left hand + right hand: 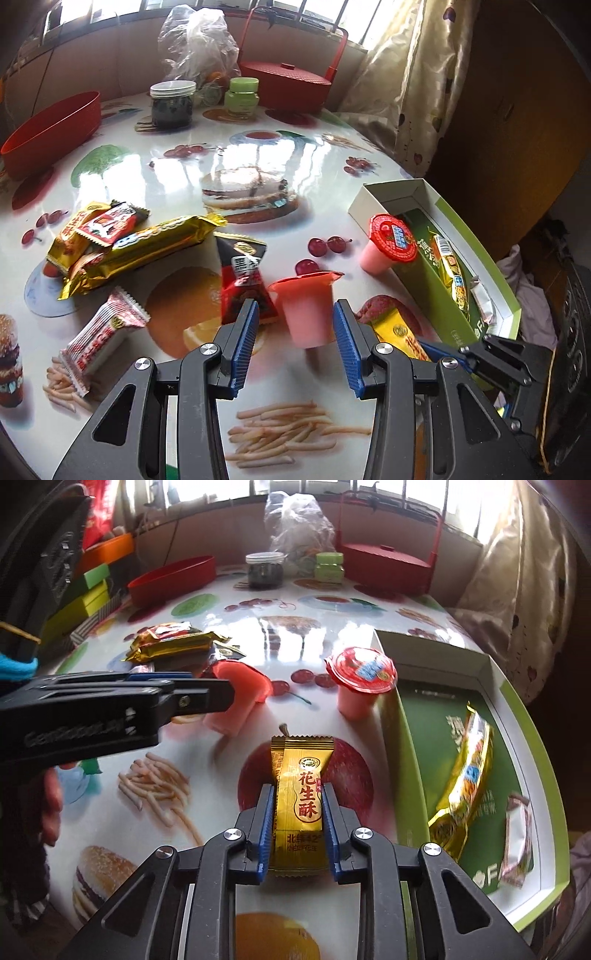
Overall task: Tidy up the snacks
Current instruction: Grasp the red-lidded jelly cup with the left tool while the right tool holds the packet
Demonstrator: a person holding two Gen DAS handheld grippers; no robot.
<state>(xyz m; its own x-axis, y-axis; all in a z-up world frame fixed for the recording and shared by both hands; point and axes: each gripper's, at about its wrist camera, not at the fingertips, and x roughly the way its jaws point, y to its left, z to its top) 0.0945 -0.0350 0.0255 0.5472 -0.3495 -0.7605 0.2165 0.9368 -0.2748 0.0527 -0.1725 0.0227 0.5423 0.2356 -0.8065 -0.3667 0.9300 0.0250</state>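
The right tongs [298, 805] pinch a gold snack packet [298, 794] lying on the tabletop [221, 794]. The left tongs [295, 317] stand partly open around a tilted pink jelly cup [308, 310], pads not touching. The green box [517, 886] lies right of the right tongs.

Window backlight, tabletop [258, 162] glare, fisheye warping

Gold foil peanut-candy packet [297, 805] lies flat, lengthwise between the right tool's pads. Pink jelly cup [308, 306] is tilted between the left tool's separated pads.
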